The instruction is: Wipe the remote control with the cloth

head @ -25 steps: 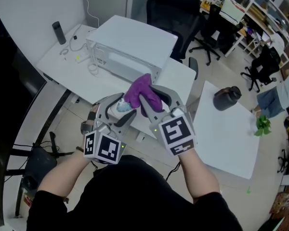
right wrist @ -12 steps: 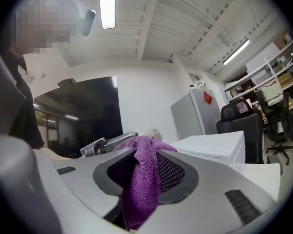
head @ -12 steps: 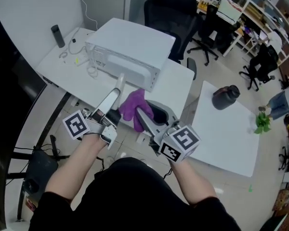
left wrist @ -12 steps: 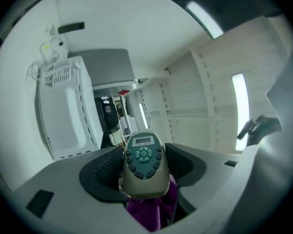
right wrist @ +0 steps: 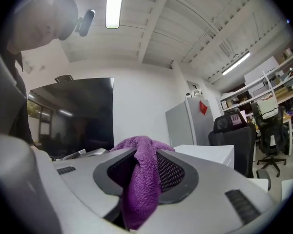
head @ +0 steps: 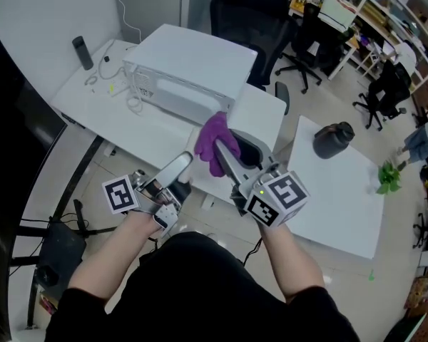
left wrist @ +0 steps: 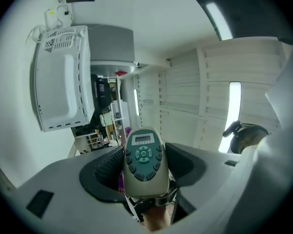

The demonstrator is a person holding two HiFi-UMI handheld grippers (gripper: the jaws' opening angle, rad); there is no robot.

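In the left gripper view a grey remote control (left wrist: 144, 157) with dark buttons and a small screen stands upright between the jaws, buttons facing the camera. My left gripper (left wrist: 144, 164) is shut on its sides. In the head view my left gripper (head: 177, 168) is held low at the left, in front of the person's body. My right gripper (head: 227, 147) is a little higher and to the right, shut on a purple cloth (head: 217, 140). The purple cloth (right wrist: 142, 179) drapes over and between the right gripper (right wrist: 146, 173) pads. Cloth and remote are apart.
A white microwave-like appliance (head: 192, 70) stands on the white table (head: 114, 112) ahead, with cables and a black bottle (head: 80, 50) at its left. A dark jar (head: 333, 140) sits on a white table at the right. Office chairs (head: 250, 13) stand behind.
A second ago the cloth lay against the remote with both grippers close together. The left gripper has since swung down and left with the remote, and the right gripper with the cloth has drawn apart.
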